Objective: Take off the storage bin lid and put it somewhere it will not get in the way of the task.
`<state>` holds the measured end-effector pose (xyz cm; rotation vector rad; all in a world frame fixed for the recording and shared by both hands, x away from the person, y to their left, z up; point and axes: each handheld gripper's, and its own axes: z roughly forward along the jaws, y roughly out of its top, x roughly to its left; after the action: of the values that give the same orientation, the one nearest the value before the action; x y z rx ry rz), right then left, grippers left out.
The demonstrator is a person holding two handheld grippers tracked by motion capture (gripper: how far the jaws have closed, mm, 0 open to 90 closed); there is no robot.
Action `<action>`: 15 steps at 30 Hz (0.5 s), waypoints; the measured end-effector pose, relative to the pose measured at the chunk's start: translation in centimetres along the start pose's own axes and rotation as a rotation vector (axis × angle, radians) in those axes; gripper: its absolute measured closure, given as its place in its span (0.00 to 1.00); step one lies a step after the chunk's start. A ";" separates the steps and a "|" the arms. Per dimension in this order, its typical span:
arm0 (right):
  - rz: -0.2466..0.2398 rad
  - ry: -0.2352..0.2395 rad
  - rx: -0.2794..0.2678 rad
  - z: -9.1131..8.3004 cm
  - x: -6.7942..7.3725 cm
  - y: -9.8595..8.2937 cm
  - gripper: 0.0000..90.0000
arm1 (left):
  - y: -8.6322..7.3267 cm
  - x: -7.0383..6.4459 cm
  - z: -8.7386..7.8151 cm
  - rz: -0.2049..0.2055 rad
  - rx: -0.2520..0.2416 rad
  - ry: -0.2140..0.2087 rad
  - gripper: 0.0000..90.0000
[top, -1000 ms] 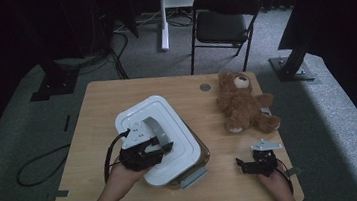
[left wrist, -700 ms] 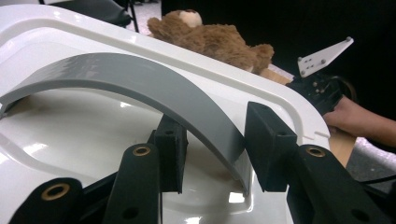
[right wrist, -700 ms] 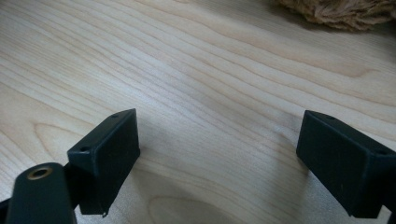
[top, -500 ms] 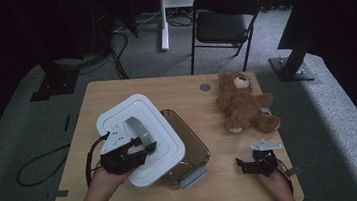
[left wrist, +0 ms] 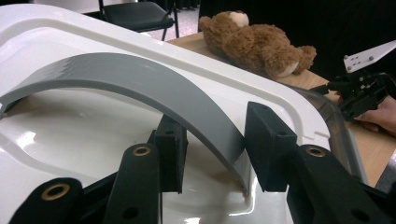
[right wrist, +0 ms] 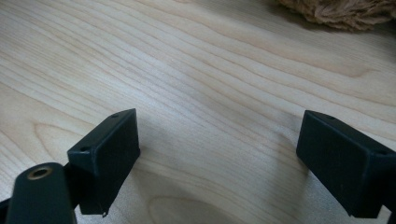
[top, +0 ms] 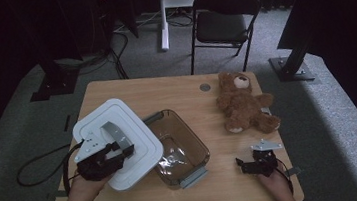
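A white lid [top: 118,118] with a grey arched handle [top: 111,131] hangs tilted over the table's left part, its right edge still overlapping the clear brown container [top: 193,137]. My left gripper [top: 115,152] is shut on that handle [left wrist: 140,79], one jaw on each side of it [left wrist: 219,140]. The container stands uncovered beside the lid [left wrist: 70,28]. A brown teddy bear [top: 243,104] lies at the back right. My right gripper [top: 243,165] rests near the front right edge, open, with bare wood between its jaws [right wrist: 219,154].
A crumpled clear film [top: 171,157] lies inside the container. The wooden table [top: 175,88] has a round grommet [top: 205,86] near its back edge. A black chair [top: 223,20] stands behind the table. A cable [top: 37,165] loops on the floor at left.
My left gripper has carried the lid to the left, off the container, which now shows open. The right gripper has stayed where it was.
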<state>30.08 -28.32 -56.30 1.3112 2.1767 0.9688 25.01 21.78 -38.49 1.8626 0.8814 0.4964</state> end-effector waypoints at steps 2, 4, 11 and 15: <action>0.000 0.000 0.000 0.0 0.0 0.0 0.14 | -0.1 0.2 -0.1 -0.003 0.003 0.005 0.67; 0.000 0.000 0.000 0.0 0.0 0.0 0.14 | -0.6 0.6 -0.4 -0.009 -0.004 0.012 0.67; 0.000 0.000 0.000 0.0 0.0 0.0 0.14 | -2.8 2.2 -1.1 -0.029 0.012 0.018 0.67; -0.002 0.000 -0.001 0.0 0.0 0.0 0.14 | -4.4 3.2 -1.2 -0.049 -0.017 0.006 0.67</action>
<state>30.10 -28.33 -56.30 1.3077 2.1770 0.9689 24.75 25.99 -42.03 1.8205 0.9215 0.4783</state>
